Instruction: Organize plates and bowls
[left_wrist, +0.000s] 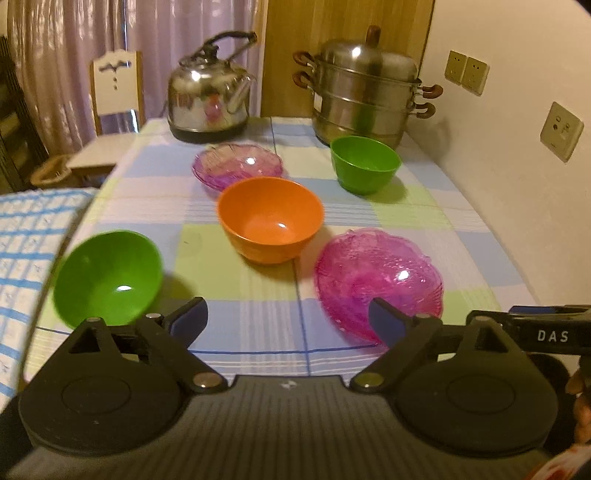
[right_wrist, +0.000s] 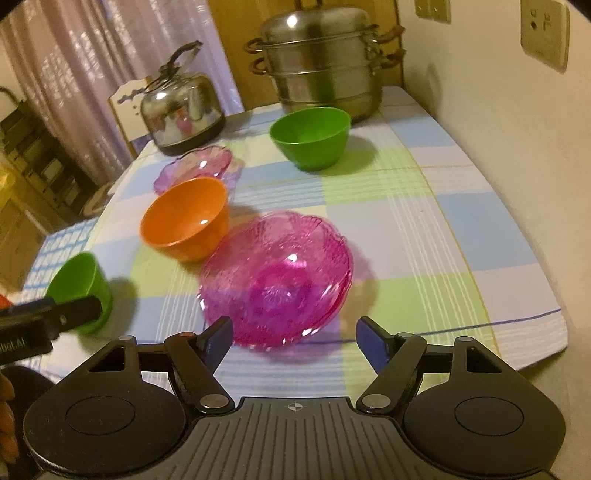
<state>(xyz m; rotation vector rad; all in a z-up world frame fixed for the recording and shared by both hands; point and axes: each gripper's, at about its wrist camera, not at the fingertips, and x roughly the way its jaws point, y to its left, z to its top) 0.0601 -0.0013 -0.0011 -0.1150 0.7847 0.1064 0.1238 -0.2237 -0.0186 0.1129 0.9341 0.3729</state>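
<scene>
Five pieces of tableware are spread over a checked tablecloth (left_wrist: 258, 314). A green bowl (left_wrist: 107, 277) is seen near the left edge of the table, and it appears tipped, with its opening turned toward the left gripper. An orange bowl (left_wrist: 269, 218) is set upright near the middle. Just behind it, and apart from it, a pink glass plate (left_wrist: 238, 164) is placed. A second green bowl (left_wrist: 364, 162) is found upright at the far right, just in front of a steel steamer pot (left_wrist: 365, 92). A larger pink glass dish (right_wrist: 277, 280) lies nearest the right gripper, close beside the orange bowl; whether the two touch cannot be told. From the right wrist view it looks like more than one dish stacked, though this is blurred.

The left gripper (left_wrist: 288, 321) is held above the near edge of the table with its jaws spread wide, and nothing is held between them. The right gripper (right_wrist: 293, 338) is likewise held with jaws parted and empty, the pink dish lying beyond its fingertips.

A steel kettle (left_wrist: 208, 99) is placed at the far left of the table, and a white chair (left_wrist: 116, 85) is seen behind it.
</scene>
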